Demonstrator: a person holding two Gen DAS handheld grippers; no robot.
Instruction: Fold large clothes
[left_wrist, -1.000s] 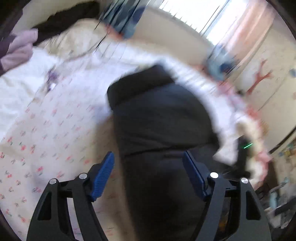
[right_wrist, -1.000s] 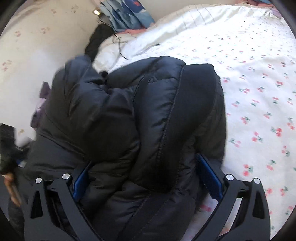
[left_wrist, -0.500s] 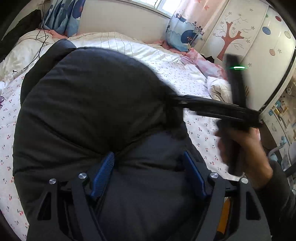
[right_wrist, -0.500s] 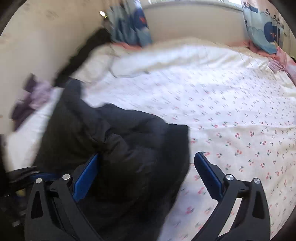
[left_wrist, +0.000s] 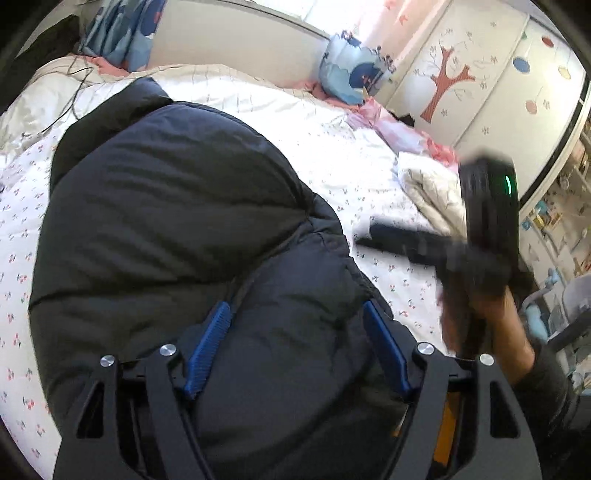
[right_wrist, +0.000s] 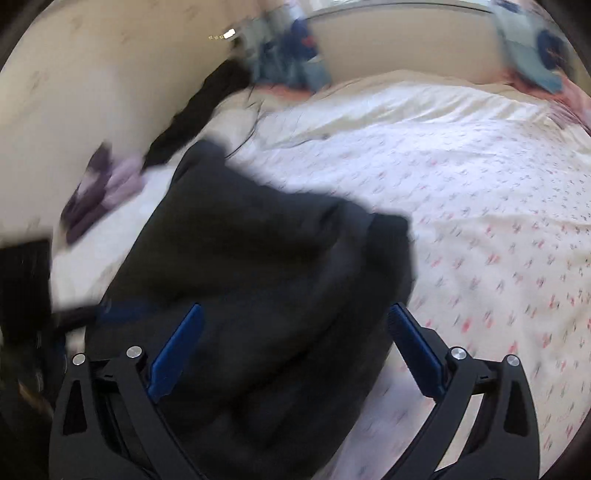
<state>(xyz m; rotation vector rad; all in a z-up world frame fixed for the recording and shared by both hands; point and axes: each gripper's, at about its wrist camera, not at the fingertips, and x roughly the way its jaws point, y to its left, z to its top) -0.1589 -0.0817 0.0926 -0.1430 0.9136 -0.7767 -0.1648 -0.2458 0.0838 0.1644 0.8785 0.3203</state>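
A black puffer jacket (left_wrist: 177, 229) lies folded in a thick bundle on the bed; it also shows, blurred, in the right wrist view (right_wrist: 258, 280). My left gripper (left_wrist: 295, 332) is open, its blue pads (left_wrist: 208, 347) pressed down on the near part of the jacket. My right gripper (right_wrist: 295, 343) is open just above the jacket's near right edge, nothing between its pads. The right gripper also shows in the left wrist view (left_wrist: 373, 236), to the right of the jacket over the sheet.
The bed has a white sheet with small cherries (right_wrist: 498, 229). A purple garment (right_wrist: 103, 192) and a black garment (right_wrist: 199, 110) lie by the wall at left. Blue pillows (left_wrist: 351, 77) and a folded white quilt (left_wrist: 432, 188) lie at the far side.
My right gripper has pulled back off the jacket and to the right, its view now blurred. My left gripper has swung over the bundle and rests on it.
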